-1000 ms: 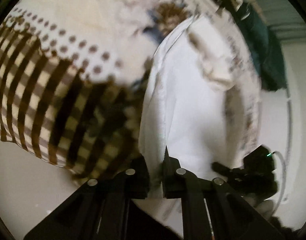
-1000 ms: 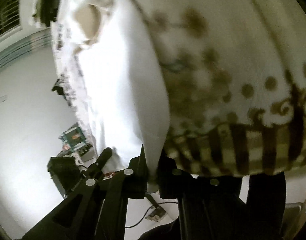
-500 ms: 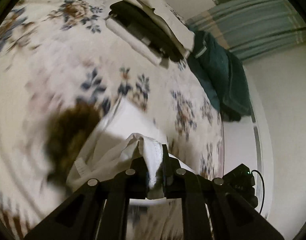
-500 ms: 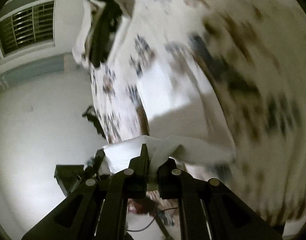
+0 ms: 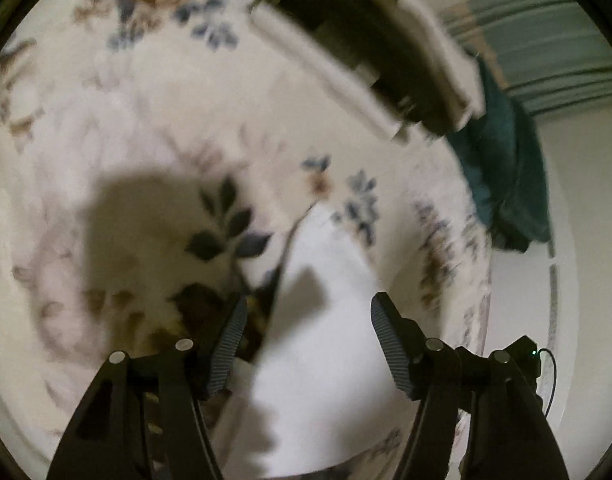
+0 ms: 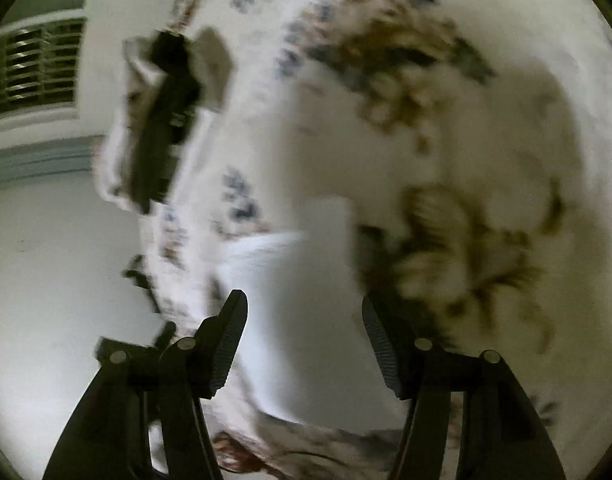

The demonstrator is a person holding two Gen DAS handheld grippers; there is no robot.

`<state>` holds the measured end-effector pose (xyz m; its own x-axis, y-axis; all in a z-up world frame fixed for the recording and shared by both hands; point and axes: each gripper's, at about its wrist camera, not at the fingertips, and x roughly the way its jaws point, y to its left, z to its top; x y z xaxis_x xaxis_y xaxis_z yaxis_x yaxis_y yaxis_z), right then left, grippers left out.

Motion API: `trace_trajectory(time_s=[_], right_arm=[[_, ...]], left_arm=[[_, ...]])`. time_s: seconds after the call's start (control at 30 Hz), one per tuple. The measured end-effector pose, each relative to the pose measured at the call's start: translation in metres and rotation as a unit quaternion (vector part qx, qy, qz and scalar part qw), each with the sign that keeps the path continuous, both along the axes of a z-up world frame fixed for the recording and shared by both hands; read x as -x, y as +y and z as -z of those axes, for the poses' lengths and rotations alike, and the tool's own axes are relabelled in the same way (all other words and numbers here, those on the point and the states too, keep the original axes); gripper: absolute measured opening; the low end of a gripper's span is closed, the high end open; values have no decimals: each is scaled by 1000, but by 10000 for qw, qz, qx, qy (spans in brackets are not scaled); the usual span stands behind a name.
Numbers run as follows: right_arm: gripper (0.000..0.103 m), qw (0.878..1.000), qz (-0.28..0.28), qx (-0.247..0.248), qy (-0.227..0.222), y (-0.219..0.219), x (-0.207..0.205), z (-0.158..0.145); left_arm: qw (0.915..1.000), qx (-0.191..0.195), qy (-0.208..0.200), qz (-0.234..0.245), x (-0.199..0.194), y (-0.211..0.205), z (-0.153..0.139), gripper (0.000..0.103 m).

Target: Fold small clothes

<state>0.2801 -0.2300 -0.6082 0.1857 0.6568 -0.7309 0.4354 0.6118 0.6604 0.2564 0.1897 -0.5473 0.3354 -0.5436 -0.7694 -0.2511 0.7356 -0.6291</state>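
Note:
A white garment (image 5: 322, 344) lies flat on the floral bedspread (image 5: 105, 128), near the bed's edge. My left gripper (image 5: 308, 340) hangs over it with its jaws opening; the cloth shows between the fingers but the pads do not press on it. In the right wrist view the same white garment (image 6: 301, 320) lies below my right gripper (image 6: 303, 340), whose jaws are also opening, clear of the cloth. Both views are blurred by motion.
A stack of folded clothes, dark between white and cream pieces (image 5: 370, 52), rests farther back on the bed, the same stack (image 6: 161, 120) showing in the right wrist view. A dark green cloth (image 5: 502, 184) hangs over the bed's edge. A pale floor (image 6: 53, 280) lies beside the bed.
Both grippers were shut on the white garment, carrying it across and down onto the bed. Now both have let go and their jaws stand apart, with the garment lying flat.

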Motion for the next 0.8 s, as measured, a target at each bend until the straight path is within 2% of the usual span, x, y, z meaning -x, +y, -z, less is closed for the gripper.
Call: trace_trajectory(time_s=[0.1, 0.2, 0.23, 0.27, 0.3, 0.33, 0.4, 0.53, 0.7, 0.8], right_arm=[[62, 9997, 63, -119, 191, 1, -5, 26], [59, 9992, 271, -297, 33, 5, -19, 37], [51, 9991, 321, -238, -129, 7, -25, 34], [17, 9993, 295, -69, -211, 10, -31, 32], [9, 9994, 231, 7, -256, 13, -35, 29], [7, 9992, 196, 65, -330, 16, -39, 25], [7, 9983, 96, 178, -543, 21, -46, 14], [5, 9966, -46, 352, -747, 26, -55, 3], [5, 9972, -42, 598, -437, 25, -68, 24], [5, 9971, -140, 672, -329, 25, -71, 31]], left_arm=[[9997, 50, 77, 215, -16, -10, 19, 62], [9987, 127, 35, 483, -38, -27, 31, 62], [9983, 142, -58, 557, -44, -32, 32, 59], [9980, 101, -163, 603, -48, -35, 31, 55], [9973, -21, -279, 680, -51, -40, 29, 24], [9965, -108, -303, 776, -52, -44, 28, 4], [9959, -184, -422, 784, -51, -42, 22, 4], [9975, -145, -557, 402, -50, -20, 12, 4], [9989, -316, -263, 239, -63, -9, 37, 3], [9997, -39, 0, 224, -68, -3, 48, 5]])
